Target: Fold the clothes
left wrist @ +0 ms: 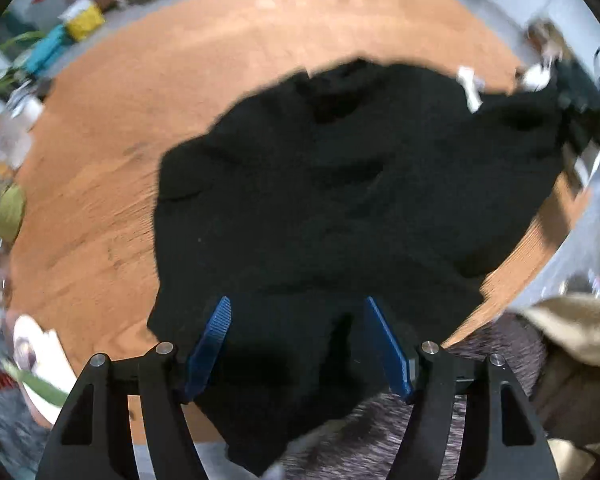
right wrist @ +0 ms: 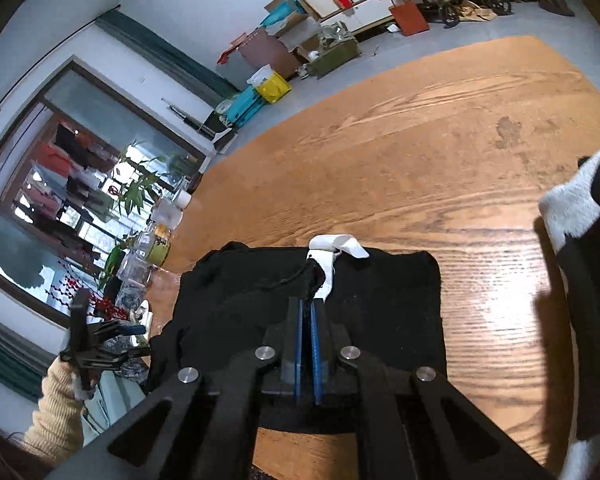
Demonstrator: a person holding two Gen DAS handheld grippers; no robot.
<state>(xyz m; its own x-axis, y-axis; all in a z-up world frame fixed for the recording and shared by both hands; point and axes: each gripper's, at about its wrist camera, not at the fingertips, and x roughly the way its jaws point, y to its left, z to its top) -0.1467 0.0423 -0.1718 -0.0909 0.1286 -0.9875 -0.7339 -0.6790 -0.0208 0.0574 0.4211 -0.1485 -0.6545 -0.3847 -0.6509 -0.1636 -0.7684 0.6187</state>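
Folding is underway: right gripper (right wrist: 307, 308) is pinching the black garment (right wrist: 387, 304) by its labelled edge, while left gripper (left wrist: 298, 344) is hovering wide open above it. Next, probably, the left is needing a grip on the near hem.

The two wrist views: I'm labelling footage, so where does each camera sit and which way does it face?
Left wrist: on the left gripper, looking down on the black garment and wooden table; its fingers stand open.
Right wrist: on the right gripper, angled down across the table toward the window; its jaws pinch the garment; a sleeve shows.
Shared: garment, table.
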